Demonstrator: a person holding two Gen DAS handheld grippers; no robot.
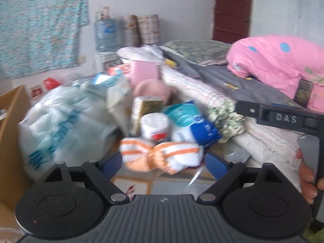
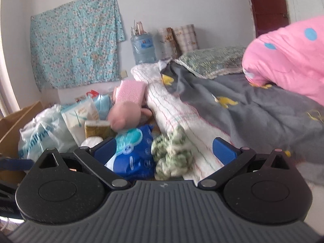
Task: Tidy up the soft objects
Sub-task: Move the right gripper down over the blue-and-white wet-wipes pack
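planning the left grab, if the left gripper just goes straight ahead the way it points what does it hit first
Most likely the orange-and-white striped cloth, which lies right between the open fingers of the left gripper. Behind it stand a white roll and a blue-and-white pack. The picture is blurred, so depth is uncertain.

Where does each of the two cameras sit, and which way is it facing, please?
Left wrist: on the left hand-held gripper, facing an orange-striped cloth before bags beside the bed; its open blue fingers show, plus the right hand on its device.
Right wrist: on the right hand-held gripper, facing a blue packet and green cloth; open fingers show.
Shared: water jug, pink quilt.
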